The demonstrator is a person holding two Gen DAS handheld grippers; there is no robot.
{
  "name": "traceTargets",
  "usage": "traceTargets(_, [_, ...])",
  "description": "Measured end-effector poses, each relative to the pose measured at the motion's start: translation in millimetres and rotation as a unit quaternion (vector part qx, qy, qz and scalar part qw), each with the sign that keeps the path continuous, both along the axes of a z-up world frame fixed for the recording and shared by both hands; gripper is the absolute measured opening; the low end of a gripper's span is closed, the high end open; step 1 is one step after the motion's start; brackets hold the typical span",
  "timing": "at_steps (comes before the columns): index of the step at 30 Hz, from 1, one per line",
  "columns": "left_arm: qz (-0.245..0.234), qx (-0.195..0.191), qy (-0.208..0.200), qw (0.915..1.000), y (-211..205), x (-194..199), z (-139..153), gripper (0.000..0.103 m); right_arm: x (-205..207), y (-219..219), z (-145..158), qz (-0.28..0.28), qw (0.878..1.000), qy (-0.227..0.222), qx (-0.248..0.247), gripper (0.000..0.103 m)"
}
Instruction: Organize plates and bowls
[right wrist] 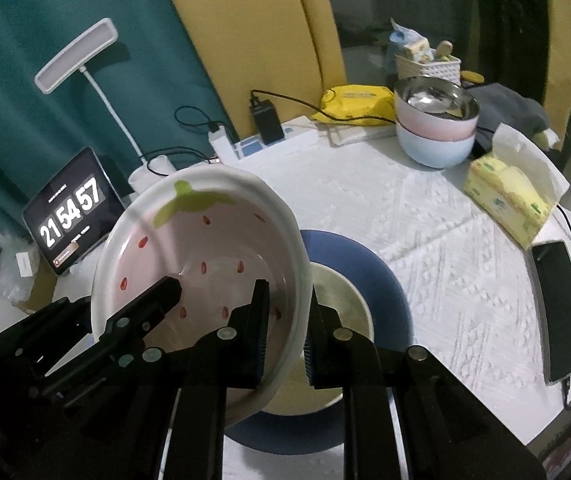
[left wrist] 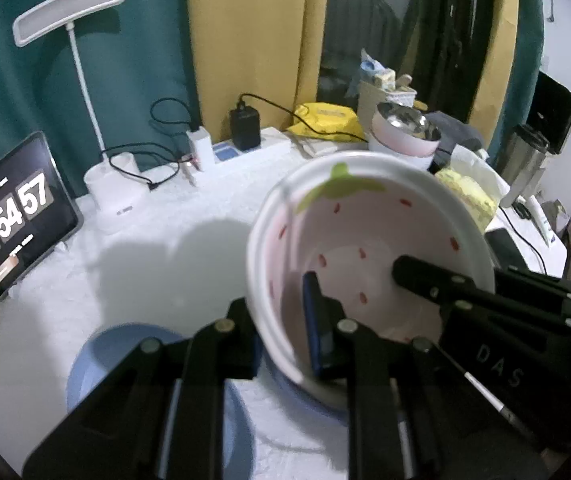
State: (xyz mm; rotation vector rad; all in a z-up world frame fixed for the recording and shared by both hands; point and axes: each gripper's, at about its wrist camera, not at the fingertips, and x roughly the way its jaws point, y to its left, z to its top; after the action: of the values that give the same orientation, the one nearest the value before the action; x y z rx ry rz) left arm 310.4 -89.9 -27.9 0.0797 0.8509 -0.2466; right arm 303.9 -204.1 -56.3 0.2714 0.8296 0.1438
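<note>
Left view: tablet (left wrist: 13, 216), lamp (left wrist: 81, 60), then strawberry bowl (left wrist: 365, 248) pinched at its left rim by left gripper (left wrist: 285, 332); right gripper (left wrist: 417, 276) reaching in from right; blue plate (left wrist: 97, 360) partly hidden below. Right view only: right gripper (right wrist: 285, 344) clamped on bowl's right rim, bowl tilted above blue plate carrying cream plate (right wrist: 345, 300); stacked bowls (right wrist: 437, 128), tissue box (right wrist: 509, 196), phone (right wrist: 561, 312) further right.

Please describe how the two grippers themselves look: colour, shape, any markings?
Both the left gripper and the right gripper are matte black, built of flat angular linkage bars joined by round silver pins. The jaws carry ribbed blue pads. From the left wrist view, the right gripper's body shows pale letters "DAS". No sleeves or hands are visible.
</note>
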Motion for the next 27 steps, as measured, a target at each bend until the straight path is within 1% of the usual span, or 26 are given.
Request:
traceTargets(15, [-0.011,0.017,0.022,0.9996,-27,0,-24,0.017,-4,-26,-29,-0.008,1.0,0.021,0.009,0.016])
traceTargets(21, [-0.009,0.024,0.026,0.9993,-29,2,-30,0.017,-4,-27,-37,-0.007,0.999,0.03,0.012,0.016])
traceTargets(27, [-0.004,0.026,0.034,0.9991,-27,3,-38,0.017,-2,-25,-38,-0.004,1.0,0.029,0.007,0.016])
